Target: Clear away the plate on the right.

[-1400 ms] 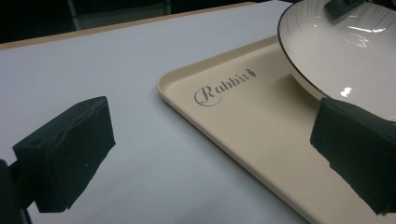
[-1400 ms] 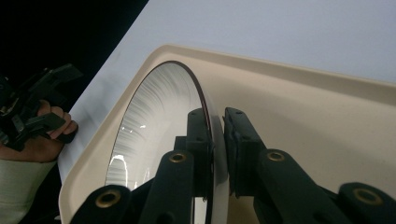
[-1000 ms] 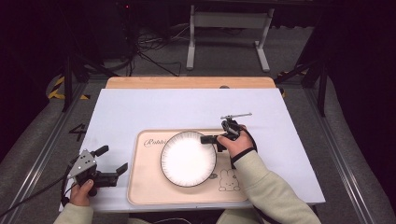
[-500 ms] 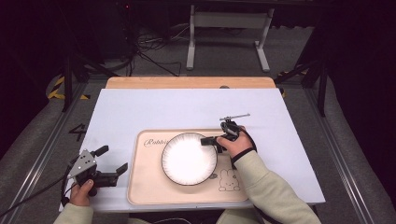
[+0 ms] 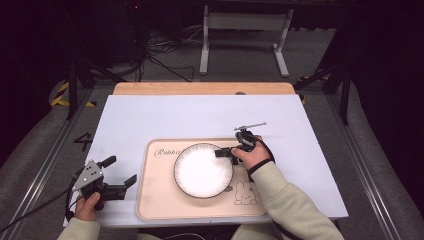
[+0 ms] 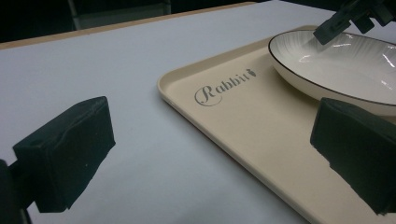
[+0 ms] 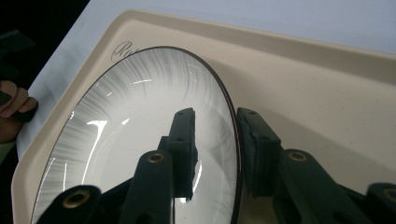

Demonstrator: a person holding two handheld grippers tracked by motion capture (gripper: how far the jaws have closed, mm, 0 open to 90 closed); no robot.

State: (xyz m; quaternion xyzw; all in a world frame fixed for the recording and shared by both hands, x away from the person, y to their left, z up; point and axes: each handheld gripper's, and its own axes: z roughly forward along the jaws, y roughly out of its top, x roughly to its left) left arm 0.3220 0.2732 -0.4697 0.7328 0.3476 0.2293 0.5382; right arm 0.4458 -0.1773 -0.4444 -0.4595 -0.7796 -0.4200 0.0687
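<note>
at centre frame in the high view, the white plate (image 5: 203, 170) sits on the beige rabbit tray (image 5: 160, 200), and the right gripper (image 7: 216, 151) straddles its right rim, jaws not visibly pressed. likely a grasp step: next comes closing, then lifting. at lower left the left gripper (image 5: 118, 171) waits spread over bare table (image 5: 150, 115), with open room beyond the tray.

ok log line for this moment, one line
right claw: straddling plate rim, gap showing | left claw: open, off tray | plate: on tray
</note>
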